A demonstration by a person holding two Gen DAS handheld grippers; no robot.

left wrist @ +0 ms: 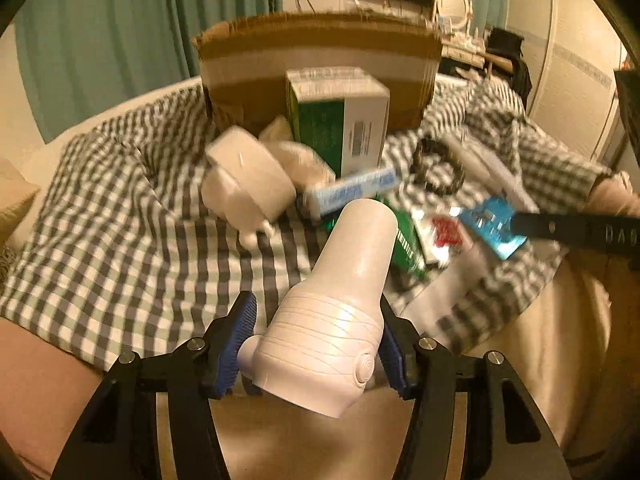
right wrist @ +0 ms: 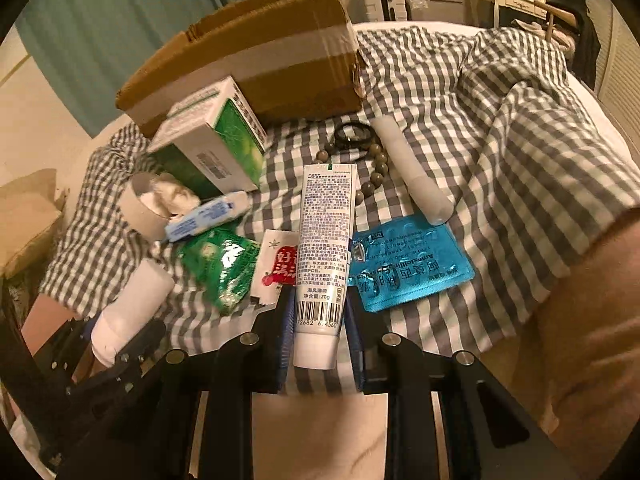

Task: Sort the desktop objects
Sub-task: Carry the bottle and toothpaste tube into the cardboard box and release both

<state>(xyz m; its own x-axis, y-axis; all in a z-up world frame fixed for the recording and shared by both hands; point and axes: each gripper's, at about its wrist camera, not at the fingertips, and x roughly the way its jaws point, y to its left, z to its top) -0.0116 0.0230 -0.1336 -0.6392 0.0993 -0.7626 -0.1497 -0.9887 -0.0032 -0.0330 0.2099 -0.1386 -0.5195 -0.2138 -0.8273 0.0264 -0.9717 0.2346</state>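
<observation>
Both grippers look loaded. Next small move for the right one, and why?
Probably lift the white tube straight up, then carry it toward the cardboard box. The right gripper is shut on the tube's cap end, but its far end lies over the checked cloth between the red sachet and the blue blister pack, so dragging could disturb both.

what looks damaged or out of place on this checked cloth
The cardboard box at the back has a ragged, torn top edge. The blue pill pack looks crumpled with popped blisters. Wadded tissue is stuffed in a cardboard roll lying on its side. Everything lies jumbled.
</observation>
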